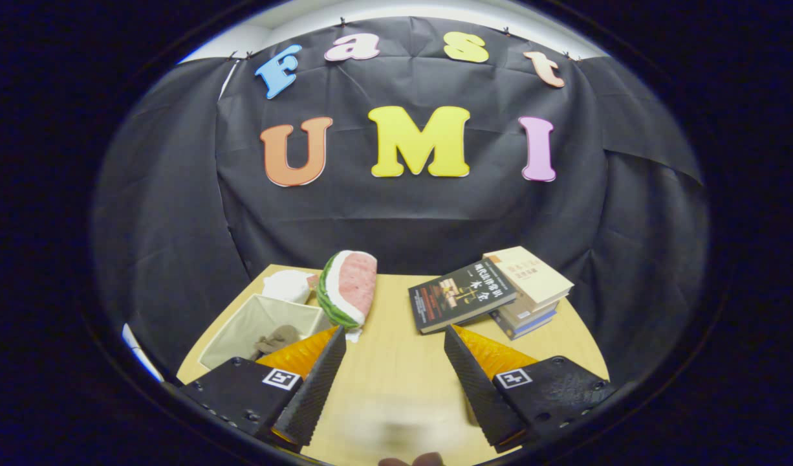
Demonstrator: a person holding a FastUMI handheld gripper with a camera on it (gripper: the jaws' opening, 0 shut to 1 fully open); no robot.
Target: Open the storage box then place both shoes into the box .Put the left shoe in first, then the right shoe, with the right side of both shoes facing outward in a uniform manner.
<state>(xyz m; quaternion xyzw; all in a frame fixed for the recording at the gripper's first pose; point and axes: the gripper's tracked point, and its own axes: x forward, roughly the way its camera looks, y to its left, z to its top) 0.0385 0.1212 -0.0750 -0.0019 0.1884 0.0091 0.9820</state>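
A beige fabric storage box [238,333] stands open on the wooden table [396,304], just left of and beyond my left finger. Inside it lies a grey-brown thing [277,338] that may be a shoe; I cannot tell which way it faces. My gripper [395,331] is open above the table, with a wide gap and nothing held between the fingers. Low between the fingers there is a pale blurred patch [396,421] that I cannot identify.
A watermelon-slice plush [349,285] stands just beyond the left fingertip, with a white soft thing [286,285] behind the box. A stack of books [500,291] lies beyond the right finger. Fingertips of a person [412,461] show below the gripper.
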